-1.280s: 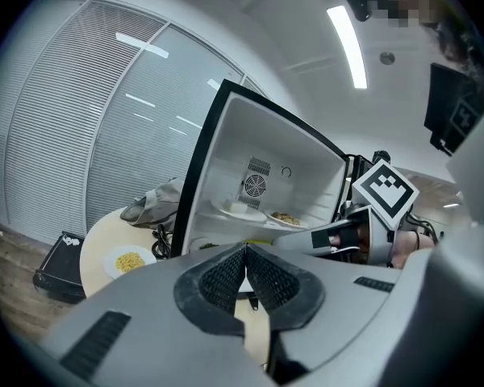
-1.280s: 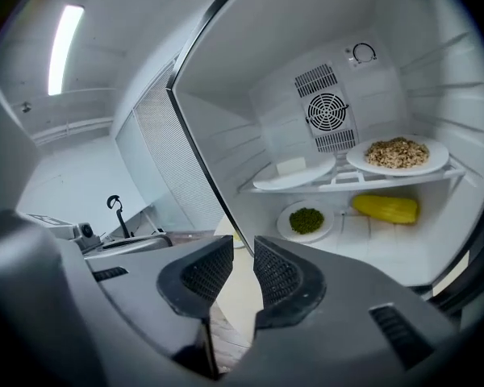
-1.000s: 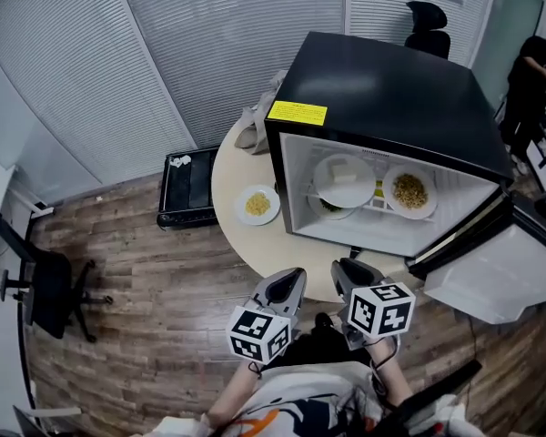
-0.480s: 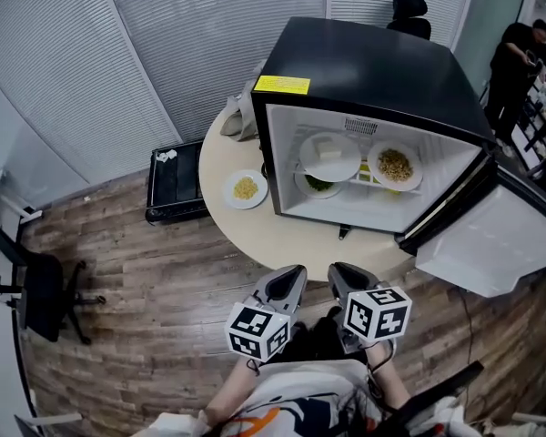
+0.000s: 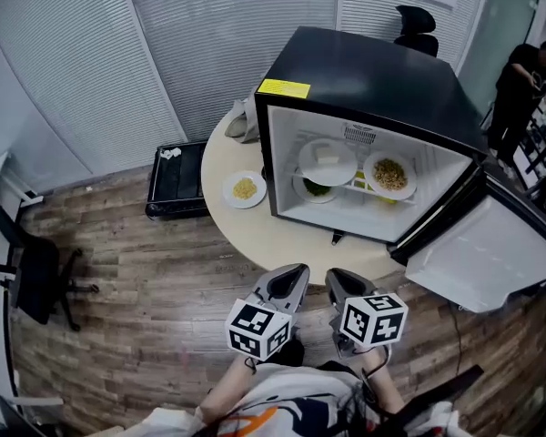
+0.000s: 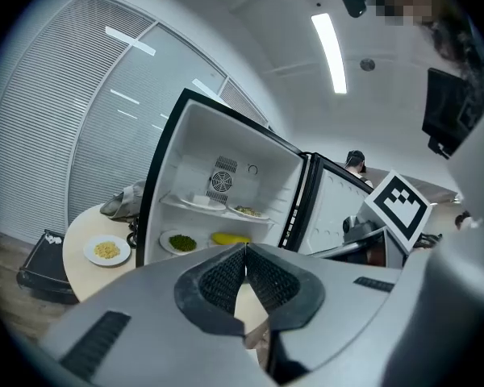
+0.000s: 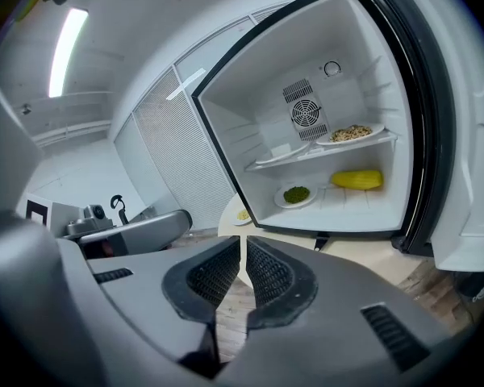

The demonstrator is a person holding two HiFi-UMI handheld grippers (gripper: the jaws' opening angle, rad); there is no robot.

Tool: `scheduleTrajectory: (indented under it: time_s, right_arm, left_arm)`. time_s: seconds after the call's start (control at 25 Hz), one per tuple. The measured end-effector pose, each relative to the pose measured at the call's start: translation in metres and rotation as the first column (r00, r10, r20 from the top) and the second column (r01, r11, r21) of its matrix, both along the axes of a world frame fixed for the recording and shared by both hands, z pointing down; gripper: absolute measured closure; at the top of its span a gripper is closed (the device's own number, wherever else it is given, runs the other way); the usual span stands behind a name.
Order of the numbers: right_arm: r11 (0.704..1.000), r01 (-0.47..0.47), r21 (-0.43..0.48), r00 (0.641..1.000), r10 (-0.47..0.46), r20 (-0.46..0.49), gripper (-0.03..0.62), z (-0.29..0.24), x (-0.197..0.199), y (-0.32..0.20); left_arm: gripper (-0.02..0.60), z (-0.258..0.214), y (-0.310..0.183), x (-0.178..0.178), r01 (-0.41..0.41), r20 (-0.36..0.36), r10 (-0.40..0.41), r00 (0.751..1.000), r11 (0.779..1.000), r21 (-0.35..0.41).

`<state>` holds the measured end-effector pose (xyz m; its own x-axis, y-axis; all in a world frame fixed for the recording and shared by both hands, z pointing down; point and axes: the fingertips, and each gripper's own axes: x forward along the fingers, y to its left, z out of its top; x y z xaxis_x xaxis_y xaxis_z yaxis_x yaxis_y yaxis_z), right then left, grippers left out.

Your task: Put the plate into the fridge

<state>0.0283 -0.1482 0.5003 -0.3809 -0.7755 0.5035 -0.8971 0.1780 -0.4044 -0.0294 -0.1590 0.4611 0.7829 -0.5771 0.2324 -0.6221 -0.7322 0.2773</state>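
The left gripper and right gripper hover side by side, aimed slightly down toward the open fridge. Left jaws meet, empty; right jaws have just closed on nothing. The plate sits on the round table, left of the fridge.

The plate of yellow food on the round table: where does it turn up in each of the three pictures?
Head view: the plate sits left of centre, on the table, just left of the open fridge.
Left gripper view: lower left, again on the table left of the fridge.
Right gripper view: small, near the middle, beyond the fridge's lower left corner.
Shared landmark: the fridge's open white interior.
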Motion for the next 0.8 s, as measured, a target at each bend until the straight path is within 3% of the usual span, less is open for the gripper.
scheduleTrajectory:
  time_s: [0.28,0.8]
  right_arm:
    - [0.999,0.054,0.004,0.998,-0.054,0.008,0.563,-0.004,0.020,0.029]
    - [0.996,0.082,0.018,0.996,-0.082,0.040,0.566,-0.005,0.060,0.098]
  left_arm:
    - [0.568,-0.007,0.025,0.013,0.080,-0.002,-0.080,0.997,0.997,0.004]
    - [0.568,-0.008,0.098,0.057,0.097,0.042,-0.098,0.994,0.995,0.020]
